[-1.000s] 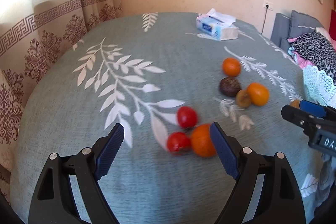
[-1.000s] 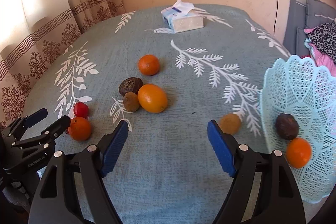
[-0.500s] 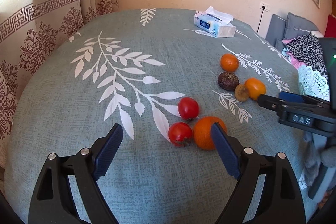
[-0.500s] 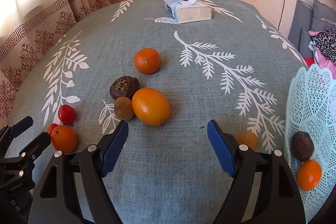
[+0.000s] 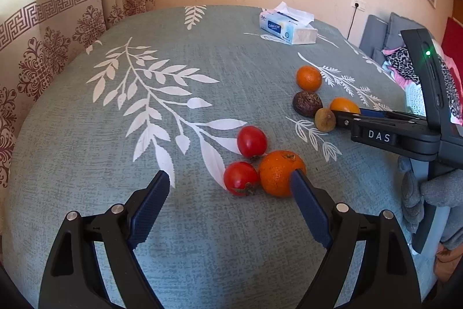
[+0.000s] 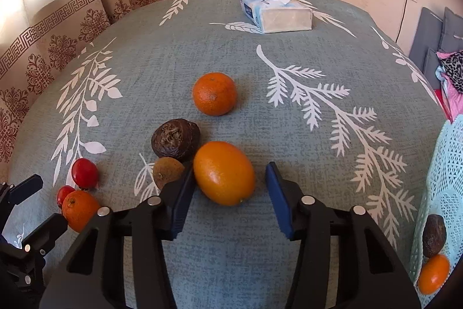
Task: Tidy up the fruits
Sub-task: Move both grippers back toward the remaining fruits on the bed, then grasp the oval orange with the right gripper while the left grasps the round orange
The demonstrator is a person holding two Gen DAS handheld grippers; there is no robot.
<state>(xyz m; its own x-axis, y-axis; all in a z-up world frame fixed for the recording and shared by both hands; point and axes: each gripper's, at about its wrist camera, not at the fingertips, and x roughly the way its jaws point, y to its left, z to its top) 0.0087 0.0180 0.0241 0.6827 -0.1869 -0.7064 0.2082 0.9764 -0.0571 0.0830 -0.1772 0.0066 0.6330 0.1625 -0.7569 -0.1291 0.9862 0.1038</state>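
A table under a teal leaf-print cloth fills both views. At the right edge of the right view sits a pale lace basket. The right gripper, spread wide, brackets a large orange at center. The left gripper, also spread, has one finger against a mandarin beside two tomatoes at lower center.

Both tongs share one build: matte black plastic arms with cut-out slots, silver round screw heads at the joints, and dark blue ribbed pads on the inner faces. The left tongs and right tongs look alike. The right one carries white "DAS" lettering and a black housing with a green light, held by a grey-gloved hand.
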